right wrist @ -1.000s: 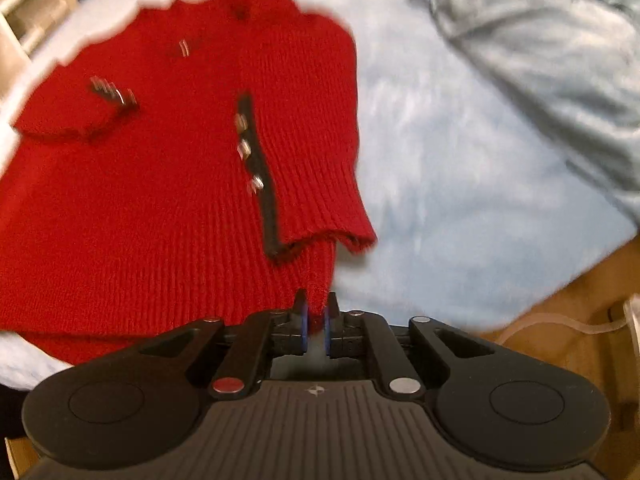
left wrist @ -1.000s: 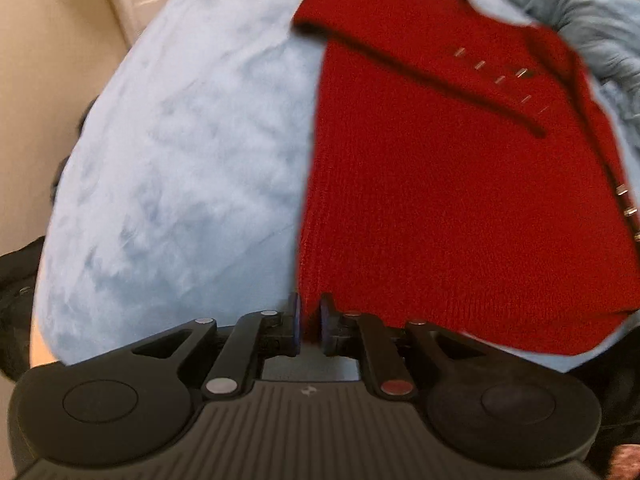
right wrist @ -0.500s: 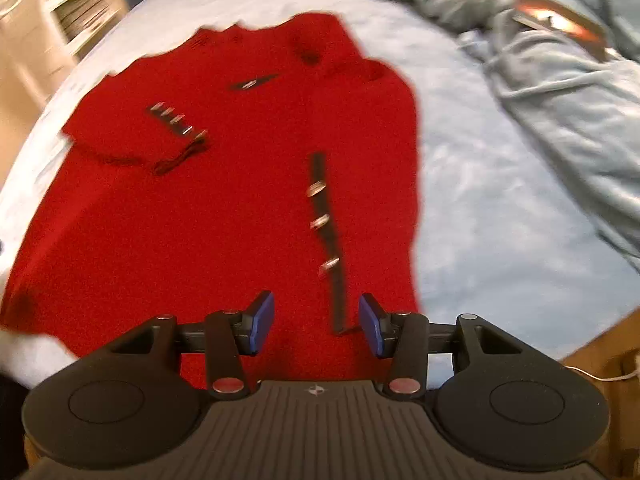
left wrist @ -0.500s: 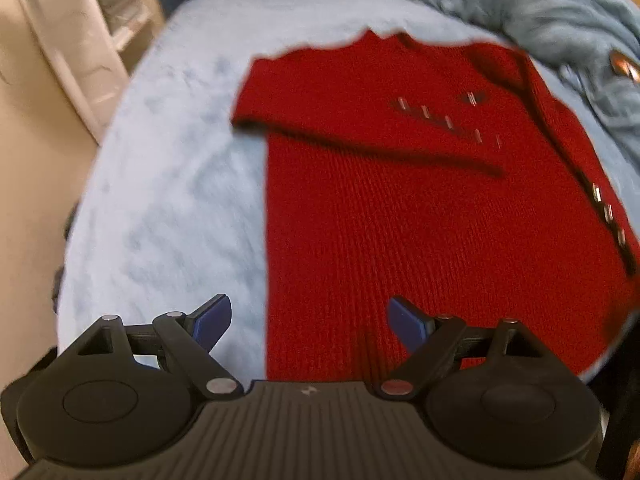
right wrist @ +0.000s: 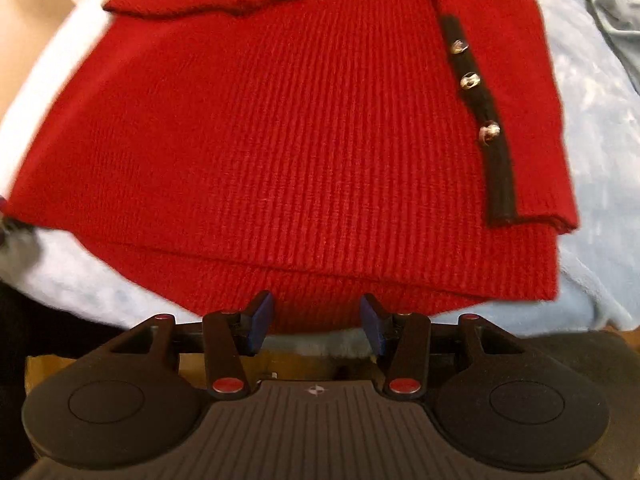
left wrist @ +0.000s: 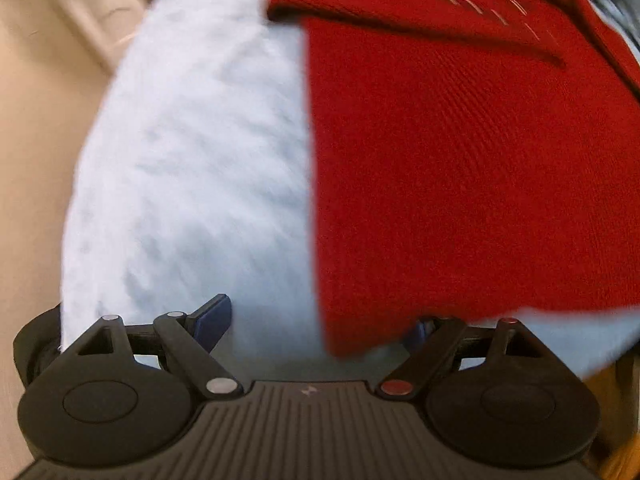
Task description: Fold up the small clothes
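red knit sweater (right wrist: pixel 300 120), buttons (right wrist: pixel 468 80) unlettered

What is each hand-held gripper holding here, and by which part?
Nothing. The left hand-held gripper and the right hand-held gripper are both open at the near hem of the red knit sweater.

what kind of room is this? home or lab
Probably a home bedroom: the red sweater lies on a plush light-blue blanket like bedding, with rumpled blue fabric beside it. Both grippers open.
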The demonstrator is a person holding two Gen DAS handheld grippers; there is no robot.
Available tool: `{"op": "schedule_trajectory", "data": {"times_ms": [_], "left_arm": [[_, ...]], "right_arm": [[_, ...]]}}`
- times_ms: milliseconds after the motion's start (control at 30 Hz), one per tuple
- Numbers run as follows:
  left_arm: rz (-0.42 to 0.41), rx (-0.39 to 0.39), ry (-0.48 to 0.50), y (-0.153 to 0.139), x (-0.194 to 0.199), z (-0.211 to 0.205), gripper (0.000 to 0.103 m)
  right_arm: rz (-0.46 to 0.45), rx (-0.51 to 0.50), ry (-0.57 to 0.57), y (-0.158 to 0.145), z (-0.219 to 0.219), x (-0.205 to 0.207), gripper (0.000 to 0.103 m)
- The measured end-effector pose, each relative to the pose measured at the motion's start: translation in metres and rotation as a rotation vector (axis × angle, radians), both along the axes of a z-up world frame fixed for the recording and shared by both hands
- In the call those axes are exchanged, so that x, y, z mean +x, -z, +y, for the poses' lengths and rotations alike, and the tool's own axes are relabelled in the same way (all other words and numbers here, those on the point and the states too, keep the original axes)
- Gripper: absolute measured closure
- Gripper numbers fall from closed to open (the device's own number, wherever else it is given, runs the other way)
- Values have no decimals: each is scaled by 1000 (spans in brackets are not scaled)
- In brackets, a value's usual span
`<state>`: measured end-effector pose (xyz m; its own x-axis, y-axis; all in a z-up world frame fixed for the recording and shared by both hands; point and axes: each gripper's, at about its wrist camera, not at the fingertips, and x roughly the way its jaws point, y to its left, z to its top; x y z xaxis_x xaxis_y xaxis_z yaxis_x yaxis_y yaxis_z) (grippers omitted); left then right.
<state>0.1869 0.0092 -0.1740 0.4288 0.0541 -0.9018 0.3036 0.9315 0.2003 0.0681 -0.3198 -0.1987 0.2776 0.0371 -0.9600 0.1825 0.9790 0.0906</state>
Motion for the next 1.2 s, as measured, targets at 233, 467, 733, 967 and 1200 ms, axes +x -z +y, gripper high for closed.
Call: {"op": "schedule_trajectory", "data": {"times_ms": [233, 467, 733, 967, 1200], "left_arm": [[-79, -127, -118, -38, 57, 11, 14], [23, -209, -225, -13, 79, 3, 12], [50, -332, -113, -23, 30, 0, 11], [56, -331, 80, -18, -6, -2, 11], [41, -251, 185, -13, -10, -14, 11]], "right_arm": [[-203, 7, 182, -35, -37, 42, 55], [-266, 34, 221, -31, -51, 36, 55], [-322, 36, 289, -35, -62, 39, 57], [-427, -96, 368, -59, -95, 76, 56], [-392, -15, 338, -62, -100, 62, 56]]}}
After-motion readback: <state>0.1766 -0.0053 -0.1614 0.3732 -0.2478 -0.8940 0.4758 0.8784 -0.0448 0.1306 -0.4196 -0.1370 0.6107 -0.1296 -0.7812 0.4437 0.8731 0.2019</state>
